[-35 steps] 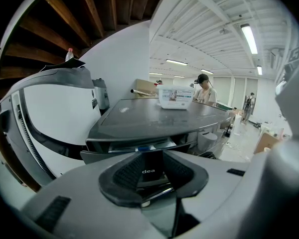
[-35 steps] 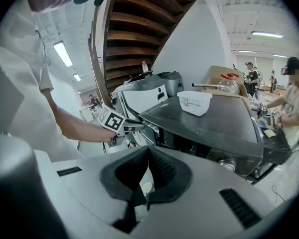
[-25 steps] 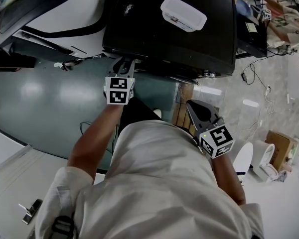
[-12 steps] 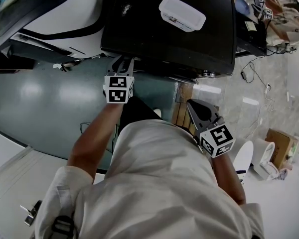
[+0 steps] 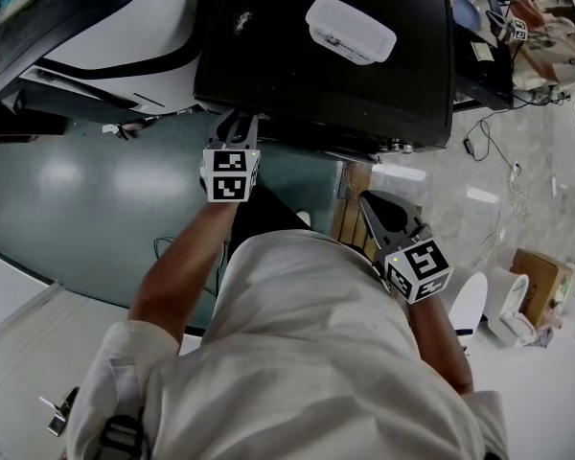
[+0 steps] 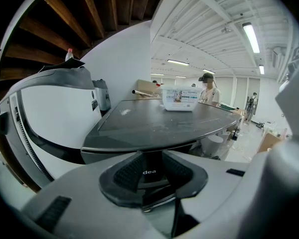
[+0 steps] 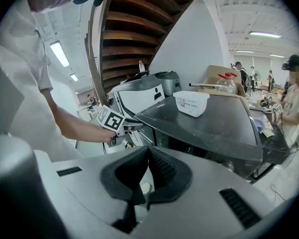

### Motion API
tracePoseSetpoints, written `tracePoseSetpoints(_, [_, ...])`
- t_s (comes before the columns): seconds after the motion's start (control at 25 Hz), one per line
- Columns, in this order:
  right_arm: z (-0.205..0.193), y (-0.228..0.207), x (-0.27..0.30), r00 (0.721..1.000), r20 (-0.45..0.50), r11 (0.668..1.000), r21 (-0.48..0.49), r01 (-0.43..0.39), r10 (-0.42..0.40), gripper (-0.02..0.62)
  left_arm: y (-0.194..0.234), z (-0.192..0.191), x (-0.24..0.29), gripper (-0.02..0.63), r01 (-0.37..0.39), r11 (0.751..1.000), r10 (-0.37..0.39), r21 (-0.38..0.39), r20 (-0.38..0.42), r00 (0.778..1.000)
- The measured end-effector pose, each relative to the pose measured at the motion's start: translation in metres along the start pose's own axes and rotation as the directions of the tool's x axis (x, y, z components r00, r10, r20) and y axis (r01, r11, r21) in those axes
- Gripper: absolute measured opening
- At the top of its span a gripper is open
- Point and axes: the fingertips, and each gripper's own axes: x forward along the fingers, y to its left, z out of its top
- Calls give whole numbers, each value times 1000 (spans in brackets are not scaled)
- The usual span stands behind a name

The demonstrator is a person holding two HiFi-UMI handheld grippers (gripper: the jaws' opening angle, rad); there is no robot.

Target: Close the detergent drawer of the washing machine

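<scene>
The washing machine (image 5: 297, 65) has a flat dark top and stands at the upper middle of the head view. My left gripper (image 5: 235, 121) reaches to its front edge. In the left gripper view the left gripper (image 6: 152, 159) has its pads a little apart, closing slightly. The dark drawer front (image 6: 152, 180), with part of a brand name on it, lies right before the tips, not clamped. My right gripper (image 5: 374, 202) hangs back by my right side with its pads together on nothing. The right gripper (image 7: 148, 153) view shows the left gripper (image 7: 131, 127) at the machine's front.
A clear plastic tub (image 5: 352, 27) sits on the machine's top. A white and black appliance (image 5: 105, 27) stands at the left. A cardboard box (image 5: 537, 276) and a white bin (image 5: 468, 307) are on the floor at the right. People (image 5: 546, 22) stand at the far right.
</scene>
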Motion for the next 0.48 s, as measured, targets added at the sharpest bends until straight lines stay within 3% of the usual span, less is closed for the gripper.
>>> tracePoseSetpoints(0.48, [3, -2, 8, 1000, -7, 1000, -1, -10, 10, 6, 1, 2, 5, 121, -9, 1000, 9, -14, 1, 1000])
